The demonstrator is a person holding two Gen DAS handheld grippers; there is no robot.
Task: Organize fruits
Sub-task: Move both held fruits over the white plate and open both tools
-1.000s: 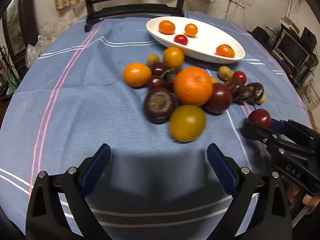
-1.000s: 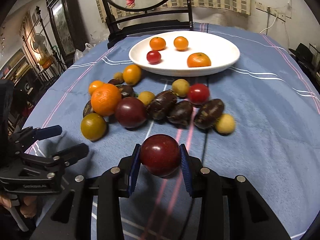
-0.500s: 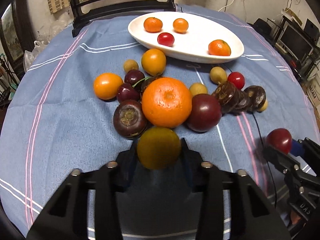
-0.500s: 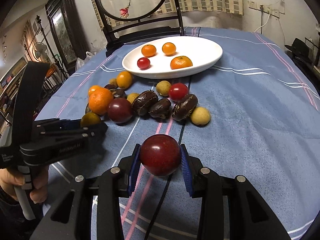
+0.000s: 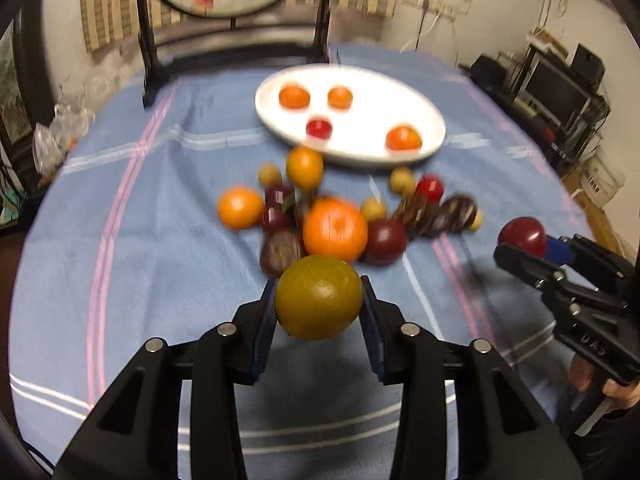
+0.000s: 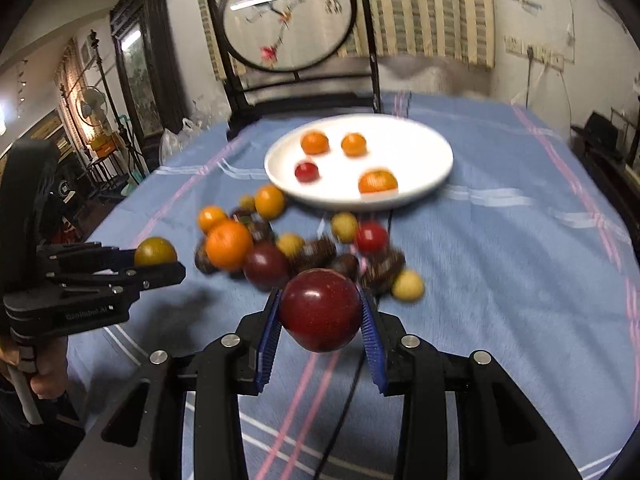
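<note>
Fruits [image 5: 336, 228] lie blurred on our blue cloth [image 5: 168, 240] beside the smooth oval plate [image 5: 434, 120]. Our left gripper [image 5: 319, 298] clamps a dull olive-yellow citrus [image 5: 319, 297]; our right gripper [image 6: 320, 310] clamps a glossy red plum [image 6: 320, 309].

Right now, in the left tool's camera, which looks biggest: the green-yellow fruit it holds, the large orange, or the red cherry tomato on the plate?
1. Green-yellow fruit, though nearness inflates it.
2. Large orange.
3. Red cherry tomato.
</note>
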